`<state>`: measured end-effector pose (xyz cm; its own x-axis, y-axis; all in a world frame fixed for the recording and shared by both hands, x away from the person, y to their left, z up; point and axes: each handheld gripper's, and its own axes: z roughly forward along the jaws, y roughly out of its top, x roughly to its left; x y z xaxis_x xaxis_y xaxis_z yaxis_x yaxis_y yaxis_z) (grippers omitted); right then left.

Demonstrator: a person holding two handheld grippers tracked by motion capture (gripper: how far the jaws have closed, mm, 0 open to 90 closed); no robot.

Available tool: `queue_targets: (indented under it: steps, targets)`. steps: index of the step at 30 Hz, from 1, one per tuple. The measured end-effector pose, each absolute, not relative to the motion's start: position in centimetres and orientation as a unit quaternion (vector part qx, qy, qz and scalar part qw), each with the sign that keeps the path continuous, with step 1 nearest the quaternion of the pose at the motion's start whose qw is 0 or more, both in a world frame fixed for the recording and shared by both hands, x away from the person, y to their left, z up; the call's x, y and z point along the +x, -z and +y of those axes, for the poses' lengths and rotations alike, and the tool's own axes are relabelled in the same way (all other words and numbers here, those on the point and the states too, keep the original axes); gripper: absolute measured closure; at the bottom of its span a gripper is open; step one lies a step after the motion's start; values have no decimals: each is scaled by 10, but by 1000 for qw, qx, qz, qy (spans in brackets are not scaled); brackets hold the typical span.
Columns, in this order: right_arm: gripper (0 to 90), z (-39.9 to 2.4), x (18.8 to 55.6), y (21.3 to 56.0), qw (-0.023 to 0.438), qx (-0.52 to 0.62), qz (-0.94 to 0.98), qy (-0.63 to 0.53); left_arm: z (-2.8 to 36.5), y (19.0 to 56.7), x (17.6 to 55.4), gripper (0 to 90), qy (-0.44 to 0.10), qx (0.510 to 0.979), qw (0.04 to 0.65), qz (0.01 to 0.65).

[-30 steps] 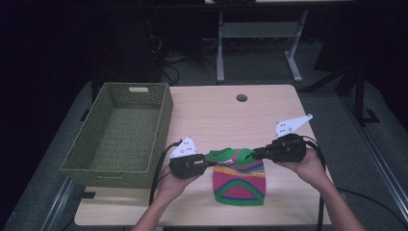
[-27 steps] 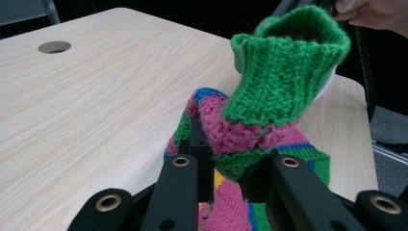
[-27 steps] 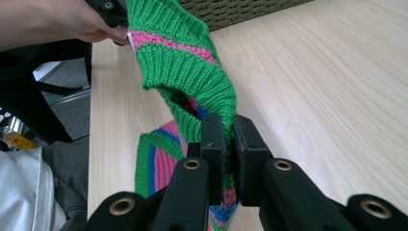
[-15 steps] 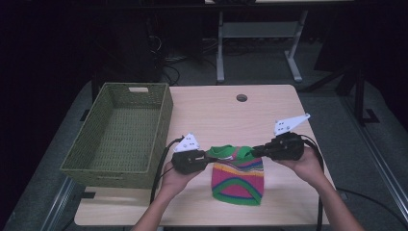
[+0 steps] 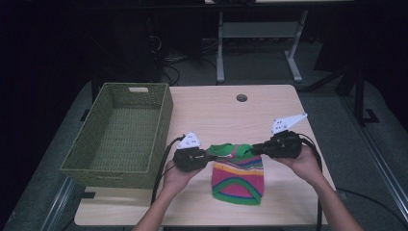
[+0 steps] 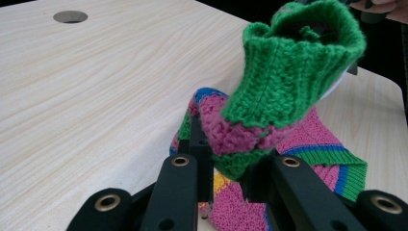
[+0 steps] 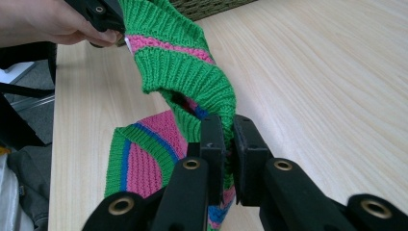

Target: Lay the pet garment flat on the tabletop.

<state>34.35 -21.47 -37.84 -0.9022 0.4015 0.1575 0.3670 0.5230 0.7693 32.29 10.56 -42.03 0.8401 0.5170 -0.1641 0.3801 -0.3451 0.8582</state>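
Fingers (image 6: 202,144) on the left gripper (image 5: 208,157) are clamped tight on one edge of the knitted hat (image 5: 238,175), pinching the pink and green knit between the black pads. Same deal on the right gripper (image 5: 255,148): its fingers (image 7: 214,139) are squeezed together on the opposite side of the green ribbed cuff. So the hat's top edge hangs stretched between the two, while its striped lower part lies flat on the wooden surface (image 5: 216,110), near the front edge. Off to the left sits a green woven basket (image 5: 159,120). No readable labels or writing anywhere that I can make out.
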Motion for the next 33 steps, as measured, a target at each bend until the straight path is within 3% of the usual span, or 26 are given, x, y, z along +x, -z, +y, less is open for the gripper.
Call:
queue_targets:
  steps: [14,18,20,22,25,33]
  targets:
    - [836,-216,354,385,27,232,872,-430,99,425,335,771,-68,816,489,302]
    - [826,-218,365,390,37,248,863,-439,96,430,348,671,-83,792,495,347]
    - [773,-219,377,393,52,274,854,-439,95,435,359,610,-93,789,479,373]
    - [629,-220,394,397,67,319,842,-431,98,439,367,551,-99,780,470,400]
    - [568,-225,407,399,70,352,824,-439,102,439,369,529,-98,770,476,414]
    - [527,-236,400,413,45,372,824,-425,106,440,364,505,-95,777,477,400]
